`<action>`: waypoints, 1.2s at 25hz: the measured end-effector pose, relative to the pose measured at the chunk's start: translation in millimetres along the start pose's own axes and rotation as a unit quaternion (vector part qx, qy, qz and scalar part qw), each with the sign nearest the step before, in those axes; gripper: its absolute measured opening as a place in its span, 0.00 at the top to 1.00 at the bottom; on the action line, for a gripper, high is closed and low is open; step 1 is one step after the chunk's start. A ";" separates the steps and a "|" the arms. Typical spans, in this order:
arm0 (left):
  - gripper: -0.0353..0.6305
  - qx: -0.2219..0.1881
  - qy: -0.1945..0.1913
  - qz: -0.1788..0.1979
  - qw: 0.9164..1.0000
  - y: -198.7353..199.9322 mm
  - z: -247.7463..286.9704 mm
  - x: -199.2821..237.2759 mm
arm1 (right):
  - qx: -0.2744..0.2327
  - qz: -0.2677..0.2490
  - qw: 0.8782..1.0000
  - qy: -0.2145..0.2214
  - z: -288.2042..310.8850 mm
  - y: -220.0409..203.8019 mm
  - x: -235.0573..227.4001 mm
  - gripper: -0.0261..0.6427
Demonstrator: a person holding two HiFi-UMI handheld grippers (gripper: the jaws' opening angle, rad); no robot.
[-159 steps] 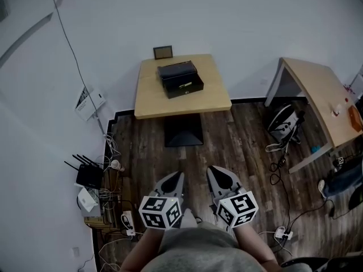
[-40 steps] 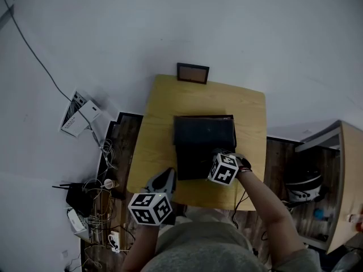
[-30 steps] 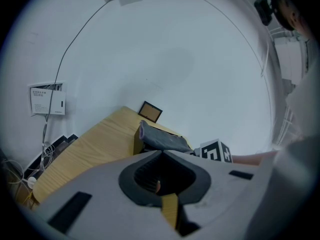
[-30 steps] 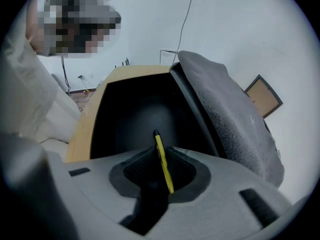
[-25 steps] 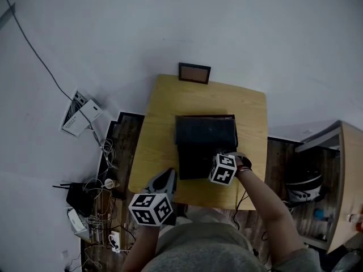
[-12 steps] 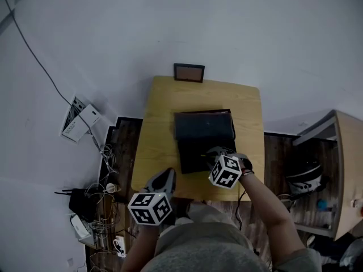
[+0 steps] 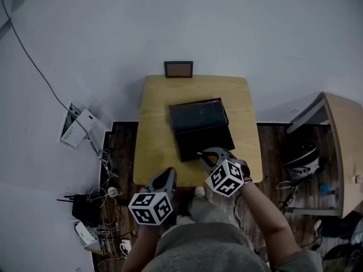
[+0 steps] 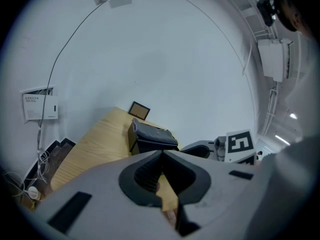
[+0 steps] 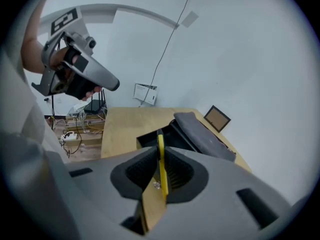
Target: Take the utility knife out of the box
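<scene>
A black box point(image 7: 203, 141) stands open on the wooden table point(image 7: 153, 129), its lid point(image 7: 195, 115) tipped back toward the wall. My right gripper point(image 7: 205, 156) hovers above the box's near edge, shut on a slim yellow utility knife point(image 7: 200, 153). In the right gripper view the knife point(image 9: 160, 156) stands on edge between the pads, above the box point(image 9: 150, 136) and its lid point(image 9: 205, 134). My left gripper point(image 7: 164, 178) hangs at the table's front edge, left of the box, shut and holding nothing. In the left gripper view its closed tips point(image 8: 162, 155) point toward the box point(image 8: 150, 139).
A small framed picture point(image 7: 178, 69) leans on the wall at the table's back edge. A second wooden table point(image 7: 343, 146) stands at the right. Cables, a router and power strips point(image 7: 91, 208) crowd the floor at the left. A white device point(image 7: 76, 126) hangs on the wall.
My right gripper has risen out of the box with the yellow knife and drawn back toward the table's near edge. The left gripper has shifted a little.
</scene>
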State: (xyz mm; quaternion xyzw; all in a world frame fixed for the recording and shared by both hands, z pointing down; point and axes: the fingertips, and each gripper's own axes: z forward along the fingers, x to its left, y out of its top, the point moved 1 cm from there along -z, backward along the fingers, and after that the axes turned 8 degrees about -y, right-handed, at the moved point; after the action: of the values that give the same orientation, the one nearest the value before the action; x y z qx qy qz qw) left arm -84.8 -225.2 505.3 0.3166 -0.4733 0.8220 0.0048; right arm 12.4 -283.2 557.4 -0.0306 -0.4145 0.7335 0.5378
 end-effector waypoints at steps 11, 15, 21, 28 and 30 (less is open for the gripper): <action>0.94 0.004 -0.020 0.015 1.000 -27.2 -47.9 -24.2 | -0.058 0.099 0.989 -0.098 -69.8 28.7 30.9 0.90; 0.94 -0.002 -0.023 0.020 1.000 -32.9 -66.2 -30.0 | -0.076 0.144 0.979 -0.122 -93.2 35.4 45.6 0.90; 0.94 -0.011 -0.027 0.026 0.999 -41.6 -87.4 -39.0 | -0.117 0.213 0.960 -0.140 -120.5 44.2 65.3 0.90; 0.94 -0.027 -0.026 0.031 0.999 -46.2 -108.8 -47.0 | -0.155 0.296 0.928 -0.163 -149.5 44.8 78.6 0.90; 0.94 -0.030 -0.028 0.030 0.999 -47.9 -113.0 -49.1 | -0.163 0.315 0.920 -0.167 -155.6 43.0 80.7 0.90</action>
State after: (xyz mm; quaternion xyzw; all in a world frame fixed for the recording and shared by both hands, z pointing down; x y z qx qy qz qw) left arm -89.1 -96.2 477.0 0.3244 -0.5070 0.7982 -0.0239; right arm 22.0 -131.4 460.4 -0.1234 -0.5809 0.7818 0.1899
